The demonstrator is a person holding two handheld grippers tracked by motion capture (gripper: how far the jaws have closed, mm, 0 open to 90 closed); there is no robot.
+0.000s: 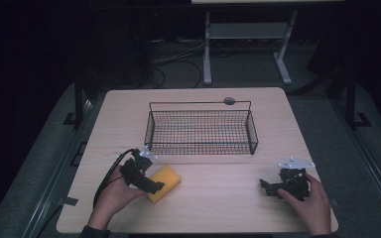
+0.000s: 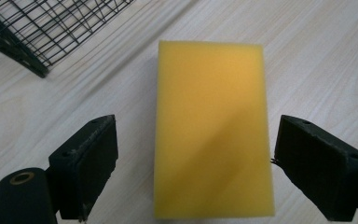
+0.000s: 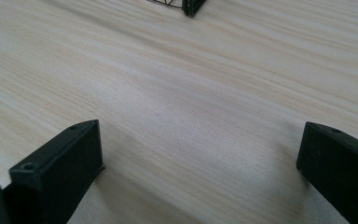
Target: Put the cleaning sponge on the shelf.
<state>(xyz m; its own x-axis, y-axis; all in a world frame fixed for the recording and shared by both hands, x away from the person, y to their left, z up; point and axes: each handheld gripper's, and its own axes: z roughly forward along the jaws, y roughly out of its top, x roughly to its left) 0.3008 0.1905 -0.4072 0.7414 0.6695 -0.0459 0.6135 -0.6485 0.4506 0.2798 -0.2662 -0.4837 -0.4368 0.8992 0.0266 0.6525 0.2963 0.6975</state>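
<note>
A yellow rectangular sponge (image 1: 167,181) lies flat on the wooden table (image 1: 218,208), near the front left. My left gripper (image 1: 155,187) is over it, held by a hand. In the left gripper view the sponge (image 2: 212,126) lies lengthwise between the two black jaws of the left gripper (image 2: 196,158), and a strip of table shows on each side, so the pads do not press on it. At the front right my right gripper (image 1: 266,187) rests in the other hand. Its jaws stand wide apart in the right gripper view (image 3: 200,163) with bare wood between them.
A black wire basket (image 1: 201,103) stands in the middle of the table behind both grippers, with nothing in it; its corner shows as the basket (image 2: 18,51) and the basket (image 3: 193,5) in the gripper views. A small round grey grommet (image 1: 229,101) sits at the far edge.
</note>
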